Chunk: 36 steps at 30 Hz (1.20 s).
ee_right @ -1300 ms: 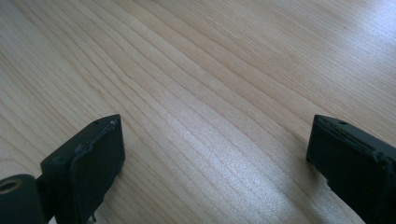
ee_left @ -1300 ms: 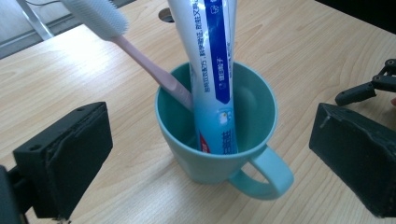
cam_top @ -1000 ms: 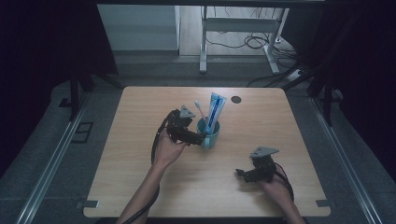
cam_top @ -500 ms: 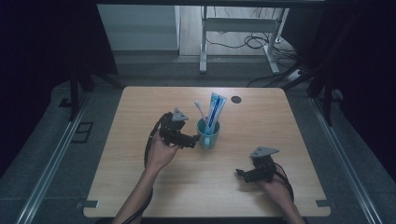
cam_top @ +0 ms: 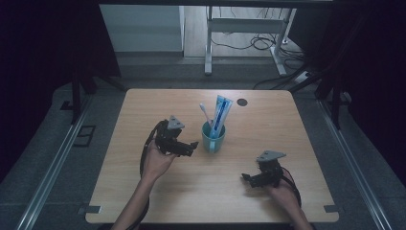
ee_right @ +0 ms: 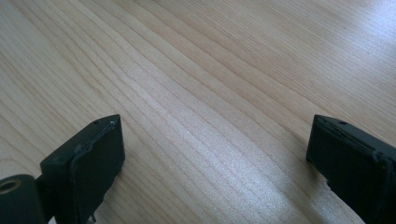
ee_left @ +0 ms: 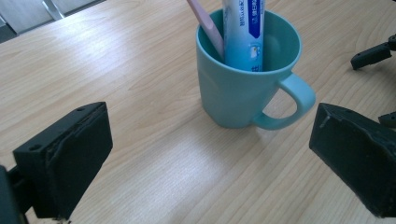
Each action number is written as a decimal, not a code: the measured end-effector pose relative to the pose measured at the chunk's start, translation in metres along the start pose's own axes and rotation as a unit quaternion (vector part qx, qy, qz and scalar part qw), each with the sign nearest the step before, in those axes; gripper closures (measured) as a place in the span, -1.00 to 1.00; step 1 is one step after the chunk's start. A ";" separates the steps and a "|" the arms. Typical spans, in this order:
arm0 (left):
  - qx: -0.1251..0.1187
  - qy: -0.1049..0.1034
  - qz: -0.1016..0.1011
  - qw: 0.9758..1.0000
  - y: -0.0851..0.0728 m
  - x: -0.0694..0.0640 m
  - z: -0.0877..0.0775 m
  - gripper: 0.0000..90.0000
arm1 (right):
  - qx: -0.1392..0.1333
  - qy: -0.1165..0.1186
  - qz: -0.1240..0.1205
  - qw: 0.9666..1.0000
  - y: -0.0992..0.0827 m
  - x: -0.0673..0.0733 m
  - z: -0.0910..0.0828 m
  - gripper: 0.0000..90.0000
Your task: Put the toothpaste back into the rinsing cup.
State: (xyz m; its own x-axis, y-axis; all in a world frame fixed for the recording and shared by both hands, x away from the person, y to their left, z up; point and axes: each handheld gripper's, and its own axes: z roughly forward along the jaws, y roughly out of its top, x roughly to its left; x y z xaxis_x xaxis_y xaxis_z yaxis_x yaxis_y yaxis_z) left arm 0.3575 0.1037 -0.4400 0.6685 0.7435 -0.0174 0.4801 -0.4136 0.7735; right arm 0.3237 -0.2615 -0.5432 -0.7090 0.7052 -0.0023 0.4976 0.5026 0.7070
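Observation:
A teal mug (cam_top: 213,139) (ee_left: 245,79) stands upright near the middle of the wooden table (cam_top: 143,115). In it stand a blue and white toothpaste tube (cam_top: 220,115) (ee_left: 243,28) and a pink toothbrush (cam_top: 206,114) (ee_left: 205,28). My left gripper (cam_top: 191,146) (ee_left: 210,158) is just left of the mug, open, jaws pointing at it with nothing between them. My right gripper (cam_top: 246,178) (ee_right: 215,163) rests low over bare wood at the front right, open and holding nothing.
A small dark round hole (cam_top: 242,102) sits in the table top behind the mug. Metal table legs and cables (cam_top: 258,40) lie on the floor beyond the far edge. The other gripper's jaw tips (ee_left: 373,53) show at the left gripper view's right edge.
My left gripper has drawn back leftward and toward me, away from the mug. The right gripper has stayed put.

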 end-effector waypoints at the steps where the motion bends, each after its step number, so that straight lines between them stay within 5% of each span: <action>1: -0.001 -0.001 -0.001 1.000 -0.001 0.001 -0.001 -1.00 | 0.000 0.000 0.000 1.000 0.000 0.000 0.000 -0.91; 36: 0.003 0.009 -0.030 1.000 -0.060 0.012 -0.028 -1.00 | -0.001 -0.001 0.002 1.000 0.000 0.000 0.000 -0.91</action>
State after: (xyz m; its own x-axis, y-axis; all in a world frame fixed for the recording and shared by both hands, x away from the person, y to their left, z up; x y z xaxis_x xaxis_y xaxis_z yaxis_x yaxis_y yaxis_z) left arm 0.3205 0.1522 -0.4686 0.6282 0.7762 -0.0529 0.5227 -0.3707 0.7677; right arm 0.3236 -0.2612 -0.5432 -0.7064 0.7078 -0.0016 0.4992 0.4999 0.7077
